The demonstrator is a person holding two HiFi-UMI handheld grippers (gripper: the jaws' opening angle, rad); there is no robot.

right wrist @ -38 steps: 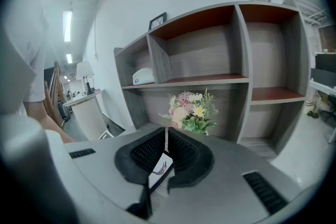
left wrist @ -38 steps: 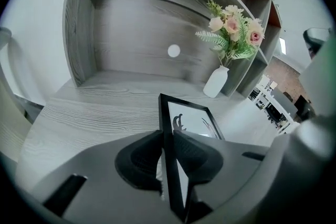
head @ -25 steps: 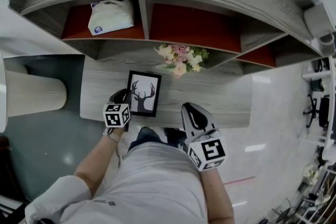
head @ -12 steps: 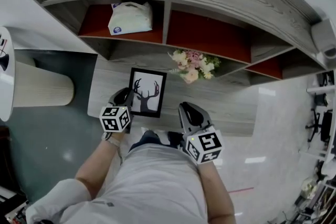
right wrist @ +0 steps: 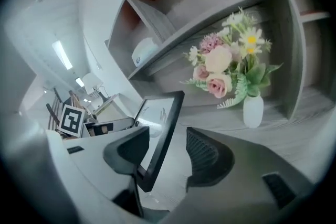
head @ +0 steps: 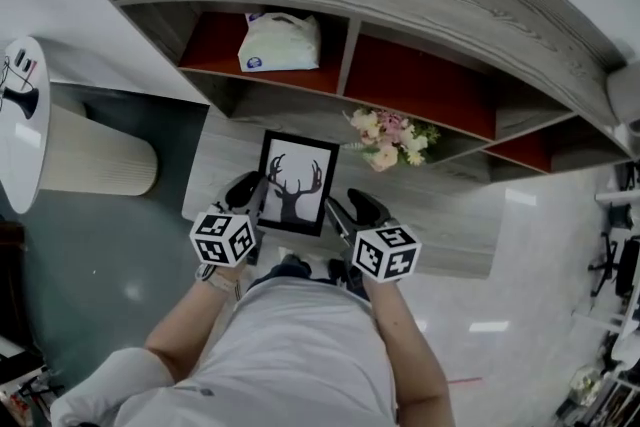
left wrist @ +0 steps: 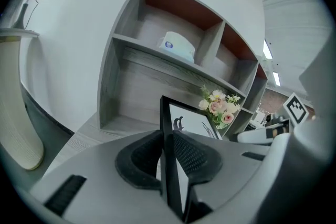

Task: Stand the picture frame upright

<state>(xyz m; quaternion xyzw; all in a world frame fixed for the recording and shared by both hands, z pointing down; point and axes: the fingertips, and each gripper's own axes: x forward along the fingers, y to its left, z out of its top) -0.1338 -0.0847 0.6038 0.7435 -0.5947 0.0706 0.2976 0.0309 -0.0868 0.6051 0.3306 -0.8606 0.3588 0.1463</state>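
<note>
In the head view the picture frame (head: 296, 183) is facing up over the grey desk (head: 455, 215), just left of the flowers (head: 390, 140), with the left tongs (head: 252, 190) at its left edge and the right tongs (head: 348, 207) at its right. In the left gripper view the left tongs are clamping the frame's black edge. In the right gripper view the right tongs, which have just been opening, are standing wide around the frame's other edge without squeezing it.

Black picture frame (head: 296, 183), antlered deer silhouette, tilted, print facing upward
</note>
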